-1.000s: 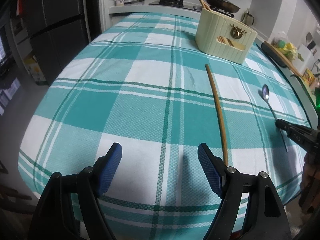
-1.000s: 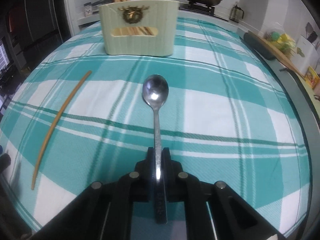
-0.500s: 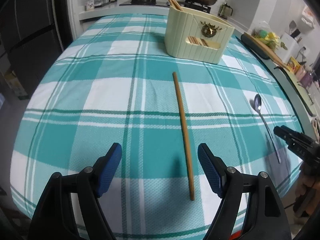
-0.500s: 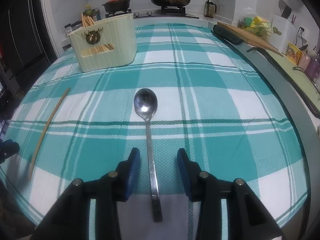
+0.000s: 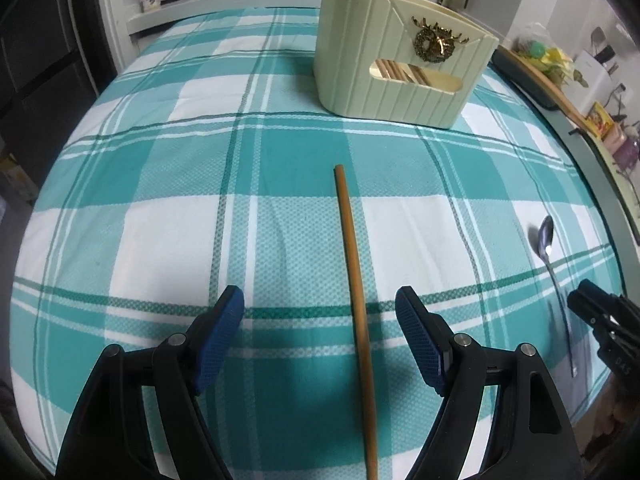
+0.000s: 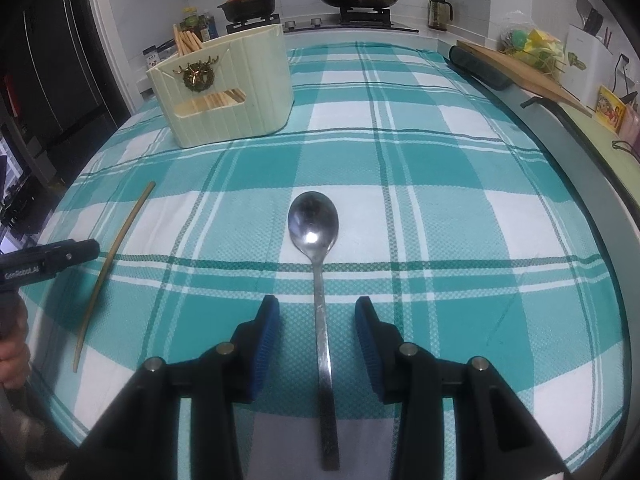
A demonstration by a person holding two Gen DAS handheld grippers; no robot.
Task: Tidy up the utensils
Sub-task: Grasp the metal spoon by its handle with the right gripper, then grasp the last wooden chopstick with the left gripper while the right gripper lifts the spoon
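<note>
Chopstick flat on cloth between my open left gripper jaws; spoon between open right gripper jaws. Pre-grasp step. Next I close both, carry to holder.

Teal-white plaid tablecloth, cream holder, silver spoon

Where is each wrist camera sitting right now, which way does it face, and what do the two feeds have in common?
Left wrist: on the left gripper, looking forward over the checked tablecloth along the chopstick between its open blue pads; the right gripper shows at the right edge.
Right wrist: on the right gripper, facing the stove, the spoon between its open pads; the left gripper shows at left.
Shared: cream utensil holder, chopstick, spoon.
</note>
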